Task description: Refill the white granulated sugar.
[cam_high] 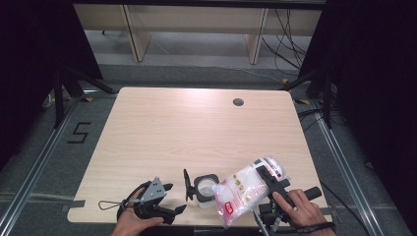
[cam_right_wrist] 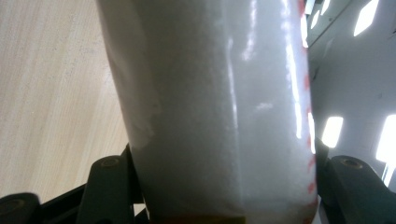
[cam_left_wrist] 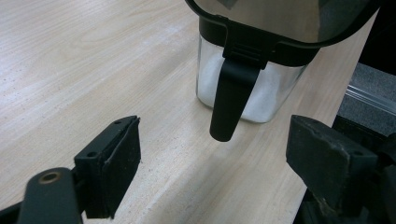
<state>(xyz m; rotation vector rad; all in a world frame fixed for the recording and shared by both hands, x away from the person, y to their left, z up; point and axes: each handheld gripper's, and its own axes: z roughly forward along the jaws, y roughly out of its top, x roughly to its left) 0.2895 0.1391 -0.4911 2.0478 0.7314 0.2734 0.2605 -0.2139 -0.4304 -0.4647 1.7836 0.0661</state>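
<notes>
A clear jar point(cam_high: 204, 189) point(cam_left_wrist: 252, 93) holding white grains stands near the table's front edge, its black lid point(cam_high: 187, 184) point(cam_left_wrist: 229, 98) flipped up and open. My left gripper point(cam_high: 174, 198) point(cam_left_wrist: 215, 158) lies just left of the jar, open, jaws pointing at it with nothing between them. My right gripper point(cam_high: 265, 173) point(cam_right_wrist: 224, 196) is shut on a plastic bag of white powder with red print point(cam_high: 243, 194) point(cam_right_wrist: 219, 107). The bag is tilted, its lower end beside the jar's mouth. Whether powder is flowing I cannot tell.
The wooden table point(cam_high: 196, 132) has a round cable hole point(cam_high: 238, 102) at the back right. A cable loop point(cam_high: 105, 204) trails left of my left hand. Beyond the table are dark floor, rails and shelf legs.
</notes>
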